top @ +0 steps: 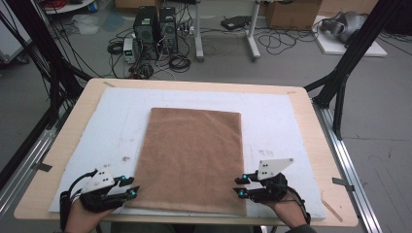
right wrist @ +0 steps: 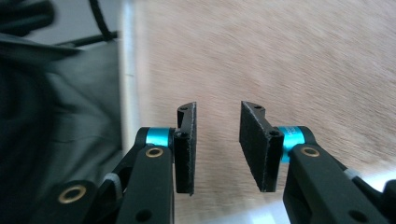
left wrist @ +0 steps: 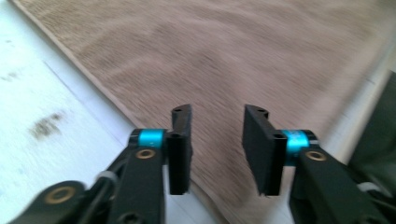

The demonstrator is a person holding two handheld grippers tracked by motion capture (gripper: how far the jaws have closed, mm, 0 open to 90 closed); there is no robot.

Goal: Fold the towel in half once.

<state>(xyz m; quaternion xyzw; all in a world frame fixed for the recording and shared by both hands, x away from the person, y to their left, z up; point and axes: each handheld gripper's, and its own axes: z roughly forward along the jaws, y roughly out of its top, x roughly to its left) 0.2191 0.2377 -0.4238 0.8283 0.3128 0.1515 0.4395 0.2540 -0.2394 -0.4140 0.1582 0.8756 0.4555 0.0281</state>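
Since both gripper views are smeared with blur, you can't really read the weave of the brown towel (top: 192, 158) up close, and its near edge runs out of frame behind the jaws. From the high view it's lying flat in the middle of the white mat (top: 272, 116) on the wooden table (top: 311, 126). Your left gripper (top: 129, 187) sits at its near left corner, your right gripper (top: 239, 186) at the near right corner. Both sets of jaws stand partly apart with nothing pinched between them, just towel showing through the gap. Your forearms are cut off at the bottom edge. Past the table there's a mess of cables (top: 177, 60) and computer towers (top: 155, 31) on the floor, well clear of you.
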